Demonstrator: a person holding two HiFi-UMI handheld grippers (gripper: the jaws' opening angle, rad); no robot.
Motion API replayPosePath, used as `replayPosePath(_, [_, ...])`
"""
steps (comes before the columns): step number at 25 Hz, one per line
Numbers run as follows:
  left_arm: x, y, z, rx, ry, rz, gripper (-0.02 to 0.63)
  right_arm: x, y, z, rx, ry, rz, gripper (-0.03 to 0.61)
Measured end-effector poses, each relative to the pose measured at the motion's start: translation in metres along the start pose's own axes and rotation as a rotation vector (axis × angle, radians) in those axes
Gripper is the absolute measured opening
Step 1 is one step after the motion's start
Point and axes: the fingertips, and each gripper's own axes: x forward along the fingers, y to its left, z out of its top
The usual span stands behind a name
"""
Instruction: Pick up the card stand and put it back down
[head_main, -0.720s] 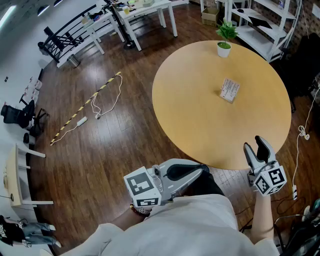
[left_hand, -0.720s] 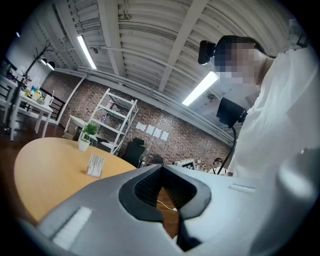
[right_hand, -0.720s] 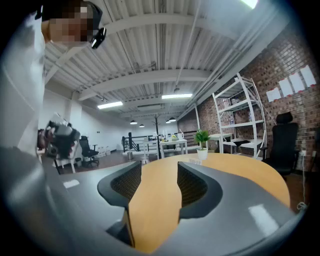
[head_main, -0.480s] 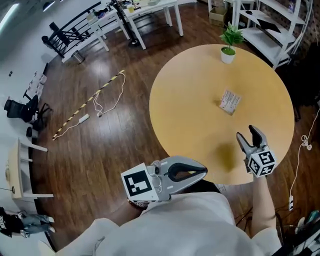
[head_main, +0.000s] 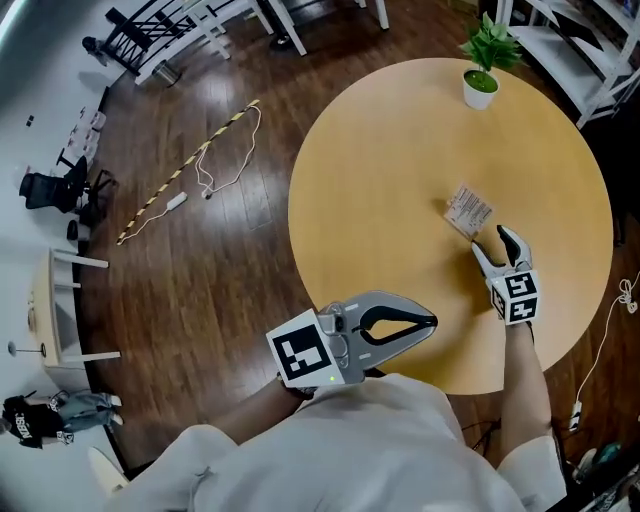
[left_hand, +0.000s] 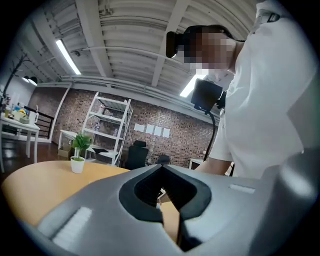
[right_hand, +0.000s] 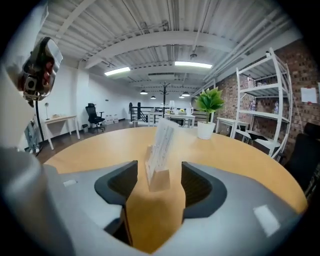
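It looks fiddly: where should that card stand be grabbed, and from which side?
Probably by its wooden base, end-on as the right gripper is lined up: the card stand is thin and upright, so open fingers can straddle its flat faces.

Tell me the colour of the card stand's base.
Pale wood on the card stand, clearest in the right gripper view.

We're in an open office loft here: brick wall (left_hand: 184, 136), white shelving (right_hand: 260, 88), desk chair (right_hand: 92, 119), wooden floor (head_main: 200, 280), strip lights (right_hand: 192, 64) overhead.
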Motion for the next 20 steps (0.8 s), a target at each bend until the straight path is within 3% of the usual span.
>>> replayPosePath(4, [0.015,0.020,-0.003,-0.069,-0.032,0.011,-0.015,0.030,-0.003,-0.011,-0.038,0.054,0.071,0.265])
replayPosePath(8, [0.020,0.041,-0.011,-0.107,-0.009,0.027,-0.015,0.061,0.000,-0.012,-0.042,0.081,0.138,0.258])
replayPosePath(15, [0.018,0.055,-0.026,-0.134,0.023,0.041,-0.015,0.095,0.002,-0.019,-0.062,0.090,0.170,0.129])
replayPosePath(20, [0.011,0.057,-0.040,-0.158,0.039,0.059,-0.015,0.095,0.009,-0.019,-0.078,0.072,0.186,0.124])
